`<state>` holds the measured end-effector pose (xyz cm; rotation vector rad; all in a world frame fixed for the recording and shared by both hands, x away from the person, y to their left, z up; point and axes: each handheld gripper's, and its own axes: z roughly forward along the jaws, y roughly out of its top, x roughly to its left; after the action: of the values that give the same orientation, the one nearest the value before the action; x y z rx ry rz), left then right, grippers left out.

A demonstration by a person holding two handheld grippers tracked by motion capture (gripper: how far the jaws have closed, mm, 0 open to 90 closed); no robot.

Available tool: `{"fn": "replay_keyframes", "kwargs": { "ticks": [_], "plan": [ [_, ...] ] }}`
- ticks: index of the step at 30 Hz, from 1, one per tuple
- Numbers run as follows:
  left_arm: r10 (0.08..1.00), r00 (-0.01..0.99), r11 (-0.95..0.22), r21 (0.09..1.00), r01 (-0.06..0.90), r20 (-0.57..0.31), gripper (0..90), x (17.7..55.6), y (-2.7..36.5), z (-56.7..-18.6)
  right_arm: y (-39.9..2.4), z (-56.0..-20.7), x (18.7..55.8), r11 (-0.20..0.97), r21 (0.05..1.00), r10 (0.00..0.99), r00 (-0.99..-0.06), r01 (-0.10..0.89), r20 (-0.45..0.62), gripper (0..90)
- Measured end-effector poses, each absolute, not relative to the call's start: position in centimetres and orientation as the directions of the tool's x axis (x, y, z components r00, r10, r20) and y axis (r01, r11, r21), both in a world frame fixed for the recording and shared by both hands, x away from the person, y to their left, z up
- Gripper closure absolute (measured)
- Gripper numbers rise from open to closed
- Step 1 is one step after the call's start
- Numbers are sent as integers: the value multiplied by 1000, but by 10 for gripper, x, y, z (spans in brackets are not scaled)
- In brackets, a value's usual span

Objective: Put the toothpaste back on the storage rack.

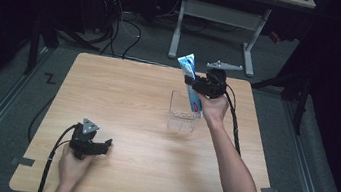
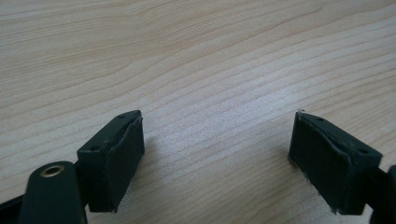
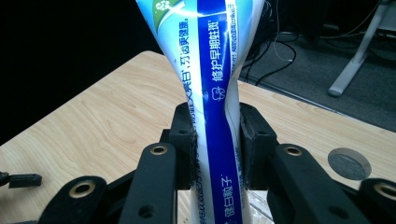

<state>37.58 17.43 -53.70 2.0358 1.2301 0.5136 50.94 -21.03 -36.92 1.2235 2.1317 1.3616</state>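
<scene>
The right gripper (image 1: 195, 85) is clamped on a toothpaste tube (image 1: 190, 81), held upright just above the clear plastic box (image 1: 184, 112). Well away from the box, the left gripper (image 1: 98, 146) rests with its jaws wide apart over bare table (image 1: 130, 115).

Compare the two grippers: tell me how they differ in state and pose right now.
The right gripper is shut on the toothpaste tube, while the left gripper is open with nothing between its pads. The right gripper is held up above the clear container; the left gripper sits low at the table, near its front edge. Both are black two-jaw tools, each held in a hand and trailing a cable.
</scene>
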Motion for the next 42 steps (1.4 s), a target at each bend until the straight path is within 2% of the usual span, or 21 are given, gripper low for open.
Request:
{"fn": "replay_keyframes", "kwargs": {
  "ticks": [42],
  "plan": [
    [882, 471, -308, 733, 607, -18, 185, 376, 174, -537, -209, -393, 518, 219, 817, 819, -555, 534, 144, 703]
  ]
}}
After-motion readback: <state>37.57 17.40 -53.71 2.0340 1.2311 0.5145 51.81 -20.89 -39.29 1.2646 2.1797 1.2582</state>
